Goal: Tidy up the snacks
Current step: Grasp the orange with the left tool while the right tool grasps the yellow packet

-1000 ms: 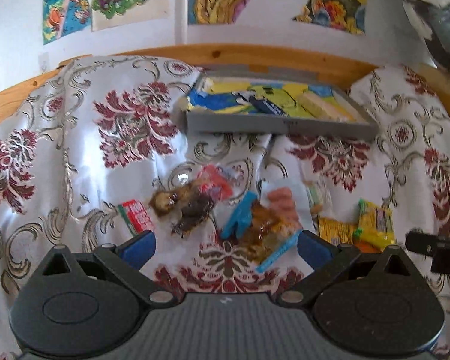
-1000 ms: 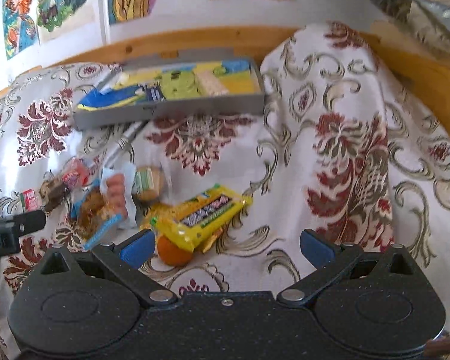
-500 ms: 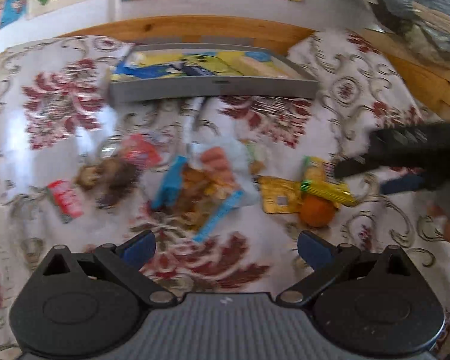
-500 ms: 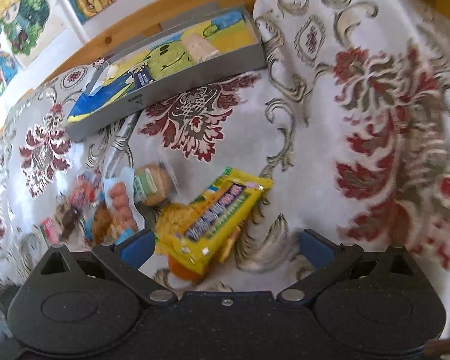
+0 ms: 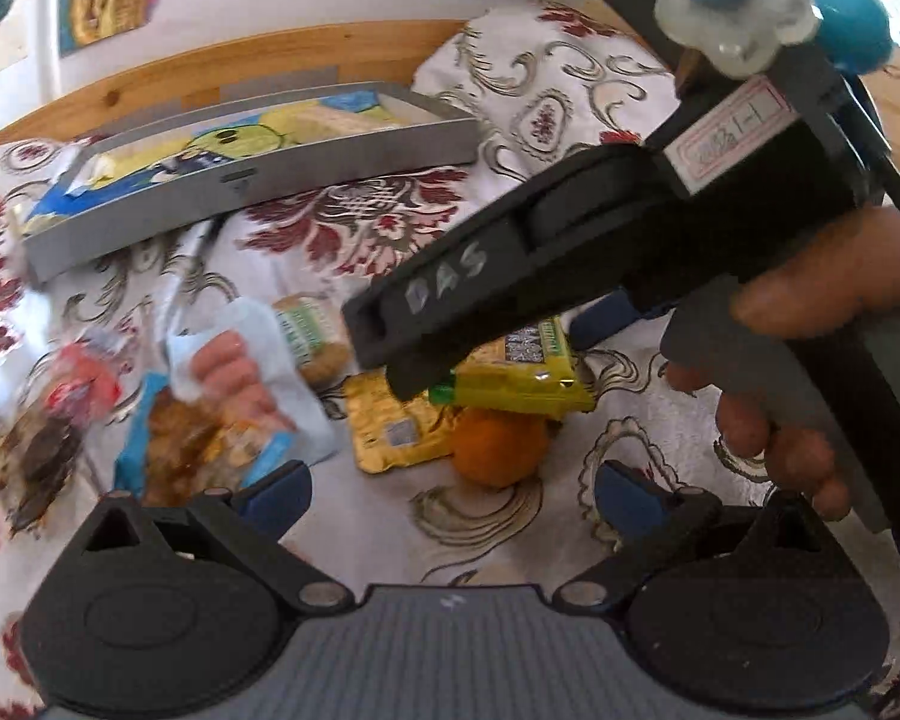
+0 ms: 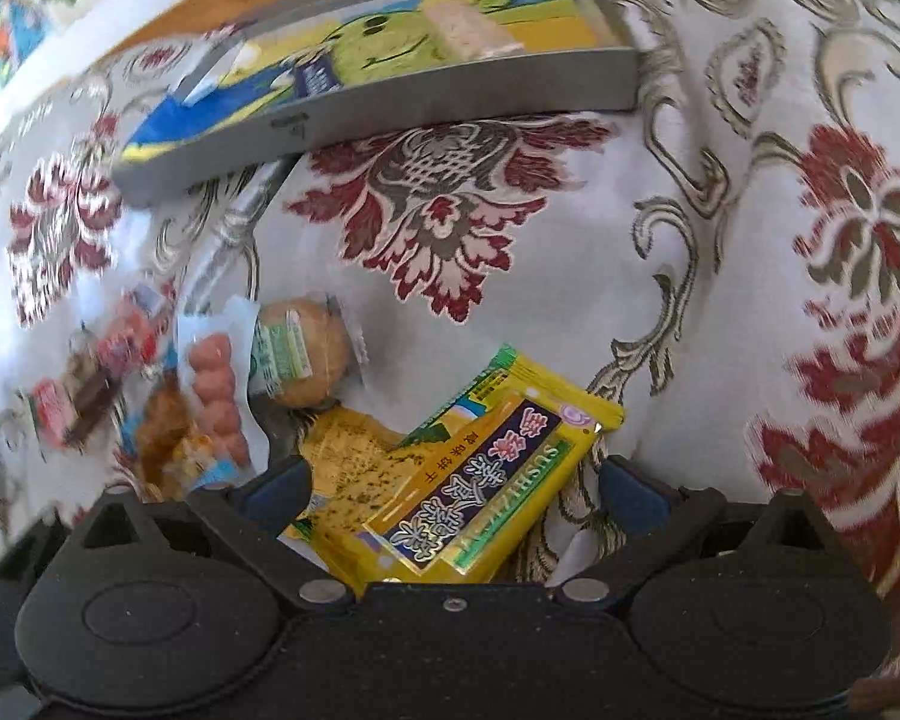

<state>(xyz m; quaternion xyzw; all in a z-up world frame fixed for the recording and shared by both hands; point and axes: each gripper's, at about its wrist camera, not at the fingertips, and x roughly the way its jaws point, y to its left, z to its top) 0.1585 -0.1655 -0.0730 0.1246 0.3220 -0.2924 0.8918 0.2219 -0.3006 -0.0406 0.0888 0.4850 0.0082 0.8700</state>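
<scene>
Snack packets lie scattered on a floral cloth. My right gripper is open and low over a yellow packet, with one finger on each side of it. Under that packet sit an orange and a gold packet. To the left lie a wrapped bun and a clear pack of sausages. My left gripper is open and empty, hovering just short of the orange. A grey tray with a cartoon print stands at the back and holds a pale bar.
In the left wrist view a hand holds the right tool's black housing across the middle. More small snacks lie at the left. A wooden rail and a wall with posters run behind the tray.
The right gripper has dropped down and forward until the yellow packet lies between its open fingers. The left gripper has swung right and now faces the orange and the right tool.
</scene>
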